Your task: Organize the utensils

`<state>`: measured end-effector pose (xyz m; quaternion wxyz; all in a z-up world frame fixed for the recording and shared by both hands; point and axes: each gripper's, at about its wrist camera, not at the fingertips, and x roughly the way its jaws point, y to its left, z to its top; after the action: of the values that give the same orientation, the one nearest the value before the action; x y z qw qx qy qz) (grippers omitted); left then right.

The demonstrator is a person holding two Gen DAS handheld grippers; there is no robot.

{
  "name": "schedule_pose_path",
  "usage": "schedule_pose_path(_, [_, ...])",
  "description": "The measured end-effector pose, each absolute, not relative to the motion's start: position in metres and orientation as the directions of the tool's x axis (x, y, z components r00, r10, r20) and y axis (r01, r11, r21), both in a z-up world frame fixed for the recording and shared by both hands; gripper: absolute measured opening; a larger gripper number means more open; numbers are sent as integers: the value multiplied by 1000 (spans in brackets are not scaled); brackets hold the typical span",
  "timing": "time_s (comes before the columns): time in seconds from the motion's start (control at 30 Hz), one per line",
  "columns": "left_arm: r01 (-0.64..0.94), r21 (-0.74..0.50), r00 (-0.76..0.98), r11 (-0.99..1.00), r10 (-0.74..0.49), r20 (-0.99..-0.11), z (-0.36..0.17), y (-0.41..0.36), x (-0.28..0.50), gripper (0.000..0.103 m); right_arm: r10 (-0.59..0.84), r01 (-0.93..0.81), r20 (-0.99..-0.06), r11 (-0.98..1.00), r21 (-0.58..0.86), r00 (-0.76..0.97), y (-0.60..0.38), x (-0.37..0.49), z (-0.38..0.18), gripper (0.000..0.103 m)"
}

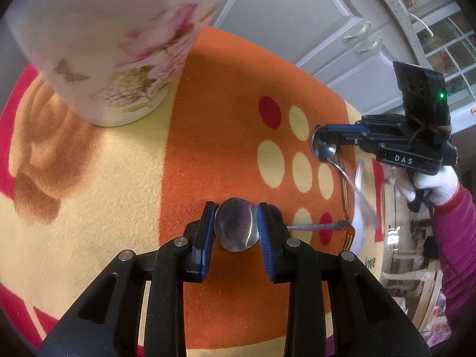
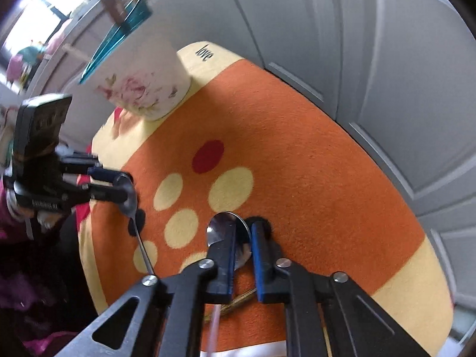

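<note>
Two metal spoons are over an orange dotted mat (image 1: 226, 148). My left gripper (image 1: 236, 206) has its blue pads pressed on both sides of one spoon's bowl (image 1: 235, 229), with the handle pointing right along the mat. The right wrist view shows the same gripper (image 2: 125, 187) and its spoon (image 2: 129, 200) at the left. My right gripper (image 2: 242, 226) is shut flat on the bowl of the second spoon (image 2: 221, 227). It is also at the right of the left wrist view (image 1: 319, 136), that spoon (image 1: 322, 150) trailing its handle down-right. A white floral cup (image 1: 113, 44) with a teal rim stands at the mat's far side (image 2: 142, 89).
A white plastic spoon (image 1: 361, 208) and a gold-handled utensil (image 1: 346, 205) lie at the mat's right edge. Grey cabinet doors (image 2: 386, 89) stand close behind the mat. A white-gloved hand (image 1: 431, 181) with a pink sleeve holds the right gripper.
</note>
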<state>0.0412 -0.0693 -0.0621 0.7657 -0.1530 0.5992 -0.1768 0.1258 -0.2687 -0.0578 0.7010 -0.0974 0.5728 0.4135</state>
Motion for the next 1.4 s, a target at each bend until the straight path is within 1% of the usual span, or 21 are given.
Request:
schedule_pose_path(0.07, [104, -427, 214, 898, -440, -872, -63, -73, 43, 12, 476, -640, -879, 685, 349, 31, -283, 126, -56, 5])
schedule_pose_path(0.2, [101, -444, 204, 890, -456, -866, -66, -71, 46, 11, 482, -446, -863, 813, 374, 155, -323, 124, -52, 5])
schedule_pose_path(0.33, [107, -446, 198, 889, -459, -866, -66, -67, 42, 10, 462, -293, -850, 874, 387, 254, -352, 105, -52, 5])
schedule_pose_path(0.43, [108, -445, 193, 889, -457, -868, -65, -65, 38, 10, 447, -253, -853, 887, 385, 268, -364, 99, -53, 5])
schedule_pose_path(0.5, [102, -461, 182, 882, -472, -863, -65, -64, 34, 11, 459, -271, -852, 879, 392, 253, -367, 99, -51, 5])
schedule_pose_path(0.53, [99, -463, 180, 881, -474, -862, -65, -64, 33, 16, 462, -296, -854, 872, 389, 238, -366, 99, -50, 5])
schedule_pose_path(0.57, [93, -472, 178, 877, -481, -859, -64, -62, 31, 24, 459, -315, -857, 870, 381, 232, -364, 99, -50, 5])
schedule_pose_path(0.6, [86, -485, 176, 870, -492, -852, -63, -61, 29, 29, 453, -339, -862, 867, 366, 229, -363, 100, -48, 7])
schedule_pose_path(0.63, [80, -496, 176, 865, -502, -847, -62, -59, 28, 33, 453, -350, -863, 864, 362, 224, -358, 99, -51, 13])
schedule_pose_path(0.67, [71, -507, 179, 859, -511, -841, -61, -56, 27, 34, 459, -362, -862, 857, 367, 213, -359, 101, -51, 17])
schedule_pose_path(0.7, [62, -510, 182, 858, -512, -839, -60, -54, 25, 34, 470, -371, -858, 849, 376, 207, -360, 104, -51, 26])
schedule_pose_path(0.73, [55, -508, 183, 859, -509, -841, -59, -52, 25, 34, 482, -379, -853, 841, 386, 200, -362, 106, -52, 30])
schedule_pose_path(0.97, [35, -505, 182, 863, -502, -846, -63, -50, 25, 34, 540, -493, -830, 765, 415, 140, -356, 119, -50, 30])
schedule_pose_path(1.1, [70, -486, 177, 871, -490, -853, -62, -62, 31, 33, 519, -538, -848, 747, 392, 103, -345, 121, -56, 30])
schedule_pose_path(1.13, [86, -475, 180, 876, -482, -857, -61, -65, 31, 23, 520, -544, -847, 743, 389, 105, -343, 121, -57, 30])
schedule_pose_path(1.17, [108, -449, 179, 887, -462, -869, -61, -70, 31, 10, 517, -545, -849, 746, 384, 110, -342, 120, -56, 26])
schedule_pose_path(1.2, [113, -442, 180, 890, -456, -872, -61, -71, 32, 10, 505, -537, -855, 756, 373, 117, -341, 119, -57, 12])
schedule_pose_path(1.23, [108, -446, 185, 889, -459, -869, -63, -71, 32, 10, 505, -525, -853, 765, 373, 130, -341, 118, -56, 6])
schedule_pose_path(1.4, [111, -438, 219, 892, -451, -865, -53, -68, 29, 6, 494, -509, -856, 782, 360, 153, -337, 104, -50, 5])
